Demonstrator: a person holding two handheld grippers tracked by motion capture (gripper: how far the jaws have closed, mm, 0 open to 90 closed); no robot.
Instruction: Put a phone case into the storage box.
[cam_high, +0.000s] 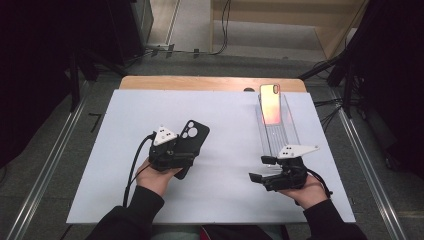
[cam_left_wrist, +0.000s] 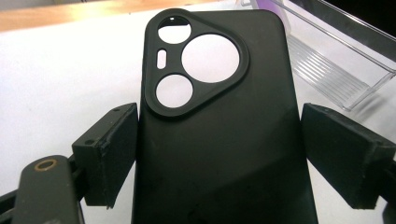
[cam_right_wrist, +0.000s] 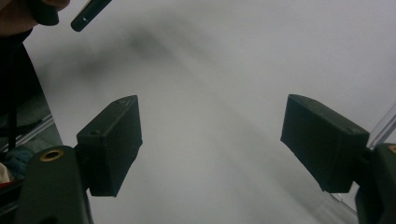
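Black phone case (cam_left_wrist: 215, 140) between left gripper (cam_left_wrist: 217, 154) pads; right gripper (cam_right_wrist: 212, 140) wide, empty.

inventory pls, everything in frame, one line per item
case: 1, black, camera cutouts, left of centre on the sheet, between the left gripper's jaws
phone: 1, orange-pink back, leaning in the stand at the far right
stand: 1, clear plastic, ribbed, far right of the sheet
sheet: 1, white, covers most of the table
table: 1, wood, edge shows past the sheet's far side
cables: several, black, floor right of the table
left gripper: 1, black with grey plate, jaws either side of the case
right gripper: 1, black with grey plate, jaws open, nothing between, near the stand's near end
hands: 2, in black sleeves, at the near edge
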